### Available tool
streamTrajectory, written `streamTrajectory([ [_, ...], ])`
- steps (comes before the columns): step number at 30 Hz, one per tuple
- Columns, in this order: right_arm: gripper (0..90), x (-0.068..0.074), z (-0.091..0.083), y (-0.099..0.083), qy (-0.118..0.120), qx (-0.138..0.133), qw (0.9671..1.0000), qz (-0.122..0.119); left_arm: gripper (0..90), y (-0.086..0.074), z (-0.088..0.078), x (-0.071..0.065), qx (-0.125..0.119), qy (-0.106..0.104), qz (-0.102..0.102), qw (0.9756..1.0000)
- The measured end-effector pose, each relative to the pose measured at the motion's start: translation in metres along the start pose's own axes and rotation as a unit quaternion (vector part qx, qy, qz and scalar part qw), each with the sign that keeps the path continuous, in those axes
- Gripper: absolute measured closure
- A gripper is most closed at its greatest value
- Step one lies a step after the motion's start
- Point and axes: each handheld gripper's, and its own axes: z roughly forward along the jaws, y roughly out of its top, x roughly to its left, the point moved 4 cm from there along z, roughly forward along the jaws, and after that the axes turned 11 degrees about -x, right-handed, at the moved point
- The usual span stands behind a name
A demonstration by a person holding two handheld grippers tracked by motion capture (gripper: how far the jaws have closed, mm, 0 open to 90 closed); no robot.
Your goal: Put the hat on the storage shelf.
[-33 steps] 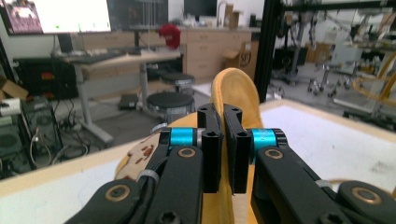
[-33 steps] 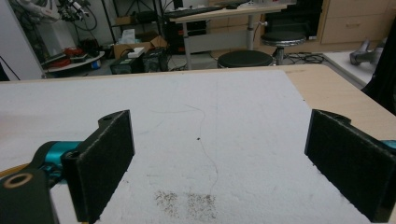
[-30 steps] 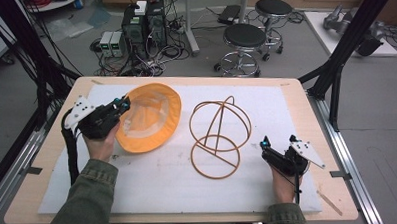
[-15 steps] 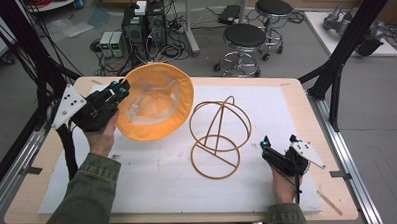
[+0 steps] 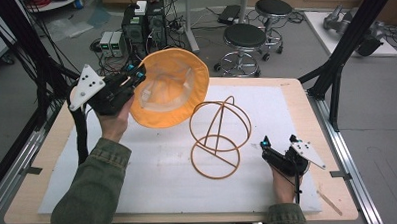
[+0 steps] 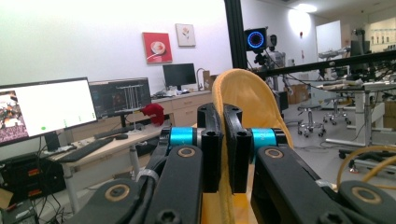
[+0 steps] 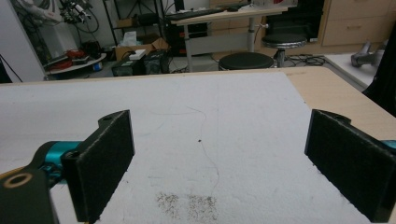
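Orange hat [image 5: 171, 93] already lifted off table, far left — your left gripper [image 5: 135, 79] pinches its brim tight. Wire stand [image 5: 220, 136] waits at centre, bare. Right gripper [image 5: 277, 141] rests near right, jaws wide, empty. Left to do, I judge — carry hat right, seat it on stand.

Even indoor light, soft shadows, slightly blurry, ceiling glare far off
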Motion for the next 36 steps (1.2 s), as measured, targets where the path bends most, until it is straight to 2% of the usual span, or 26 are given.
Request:
streamTrajectory([
  [10, 7.1, 0.000, 0.000, 0.000, 0.001, -0.002, 1.0000, 0.000, 86.6, 0.015, 0.032, -0.013, -0.012, -0.018, 0.007, 0.9997],
  [12, 7.1, 0.000, 0.000, 0.000, 0.002, 0.000, 1.0000, -0.001, 86.6, 0.016, 0.034, -0.014, -0.012, -0.020, 0.009, 0.9997],
  [15, 7.1, 0.001, -0.001, 0.000, 0.003, 0.000, 1.0000, 0.002, 86.6, 0.021, 0.044, -0.022, -0.014, -0.029, 0.011, 0.9994],
  [18, 7.1, 0.000, -0.001, 0.000, 0.002, 0.001, 1.0000, 0.002, 86.6, 0.022, 0.047, -0.027, -0.017, -0.033, 0.013, 0.9992],
  [28, 7.1, -0.001, -0.002, 0.001, 0.001, -0.002, 1.0000, 0.010, 86.5, 0.024, 0.056, -0.043, -0.025, -0.052, 0.001, 0.9983],
  [33, 7.1, -0.002, -0.002, 0.002, -0.004, -0.003, 0.9999, 0.011, 86.5, 0.025, 0.058, -0.054, -0.028, -0.070, -0.001, 0.9972],
  [35, 7.1, -0.002, -0.002, 0.002, -0.003, -0.005, 0.9999, 0.010, 86.5, 0.027, 0.057, -0.063, -0.030, -0.086, -0.001, 0.9958],
  [36, 7.1, -0.001, -0.003, 0.002, -0.003, -0.006, 1.0000, 0.007, 86.5, 0.027, 0.057, -0.063, -0.030, -0.086, -0.001, 0.9958],
])
